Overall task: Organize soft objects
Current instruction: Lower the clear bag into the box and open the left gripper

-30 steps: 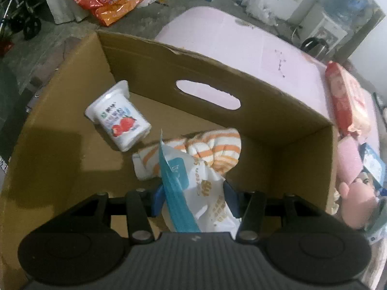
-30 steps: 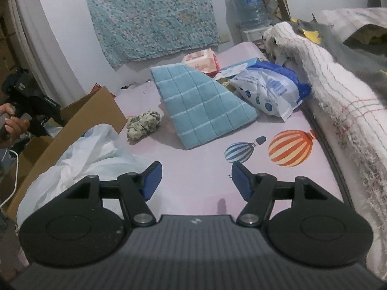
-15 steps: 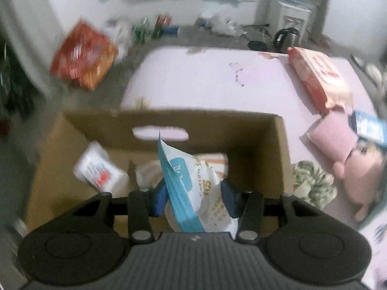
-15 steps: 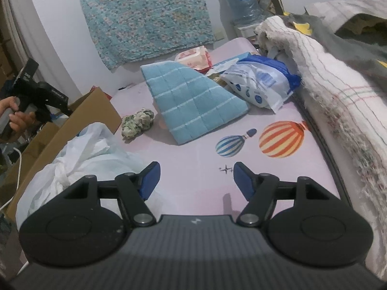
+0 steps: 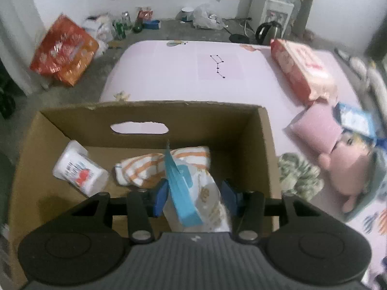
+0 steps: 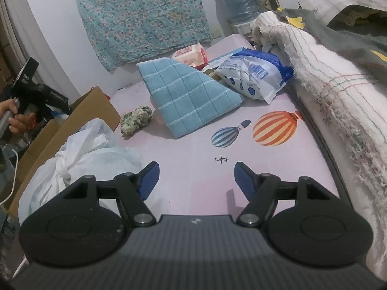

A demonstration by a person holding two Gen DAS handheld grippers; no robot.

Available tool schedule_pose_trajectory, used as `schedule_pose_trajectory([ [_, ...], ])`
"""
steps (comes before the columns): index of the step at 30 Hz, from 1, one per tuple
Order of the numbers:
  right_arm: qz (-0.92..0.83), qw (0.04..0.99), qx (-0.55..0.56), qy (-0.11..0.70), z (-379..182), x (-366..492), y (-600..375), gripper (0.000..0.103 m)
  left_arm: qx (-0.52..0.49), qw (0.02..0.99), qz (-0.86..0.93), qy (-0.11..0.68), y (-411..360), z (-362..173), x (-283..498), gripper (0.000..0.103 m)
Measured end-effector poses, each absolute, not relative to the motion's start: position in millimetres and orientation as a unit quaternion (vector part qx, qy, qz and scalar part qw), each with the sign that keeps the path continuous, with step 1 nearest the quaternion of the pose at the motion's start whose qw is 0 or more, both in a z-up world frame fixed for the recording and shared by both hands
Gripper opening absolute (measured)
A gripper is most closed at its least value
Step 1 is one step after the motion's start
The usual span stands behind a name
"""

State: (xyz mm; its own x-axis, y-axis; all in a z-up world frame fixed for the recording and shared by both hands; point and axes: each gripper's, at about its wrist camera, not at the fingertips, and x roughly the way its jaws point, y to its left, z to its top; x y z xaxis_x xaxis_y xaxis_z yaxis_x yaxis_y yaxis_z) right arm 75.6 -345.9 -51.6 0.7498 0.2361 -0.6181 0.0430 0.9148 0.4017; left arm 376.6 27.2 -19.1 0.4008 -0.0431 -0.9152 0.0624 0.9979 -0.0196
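One box (image 5: 267,130) holds three things: one cup (image 5: 79,170), one striped cloth (image 5: 145,165) and one packet (image 5: 196,193). On the pink sheet (image 5: 169,72) the left wrist view shows one red pack (image 5: 302,70), one pink pillow (image 5: 314,126), one doll (image 5: 348,166) and one green scrunchie (image 5: 298,175). The right wrist view shows one blue towel (image 6: 191,99), one white-and-blue bag (image 6: 254,77), one plastic bag (image 6: 84,154), two printed balloons (image 6: 274,128) and one water bottle (image 6: 237,0).
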Motion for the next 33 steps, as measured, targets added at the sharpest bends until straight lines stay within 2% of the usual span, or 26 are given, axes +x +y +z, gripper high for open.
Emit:
schedule_pose_trajectory([
  [7,0.047,0.911,0.206,0.354,-54.6,72.9,-349.4,0.072,0.013,0.849,-0.046,0.527,22.8,-6.6,365.8,0.045],
  [8,0.047,0.910,0.207,0.355,-55.4,72.7,-349.4,0.072,0.014,0.851,-0.046,0.523,22.1,-4.7,364.4,0.044],
  [10,0.049,0.909,0.209,0.357,-56.3,73.1,-347.9,0.072,0.027,0.856,-0.039,0.515,17.9,-3.7,362.8,0.033],
  [11,0.050,0.909,0.209,0.357,-56.1,72.9,-346.7,0.072,0.030,0.856,-0.036,0.514,16.9,-3.5,362.3,0.032],
  [26,0.024,0.916,0.207,0.343,-40.9,41.8,-357.8,0.073,-0.043,0.870,-0.044,0.489,14.0,-14.5,377.9,0.032],
  [33,0.011,0.913,0.220,0.344,-39.9,29.5,-363.2,0.074,-0.021,0.872,-0.029,0.489,9.7,-21.3,378.0,0.033],
])
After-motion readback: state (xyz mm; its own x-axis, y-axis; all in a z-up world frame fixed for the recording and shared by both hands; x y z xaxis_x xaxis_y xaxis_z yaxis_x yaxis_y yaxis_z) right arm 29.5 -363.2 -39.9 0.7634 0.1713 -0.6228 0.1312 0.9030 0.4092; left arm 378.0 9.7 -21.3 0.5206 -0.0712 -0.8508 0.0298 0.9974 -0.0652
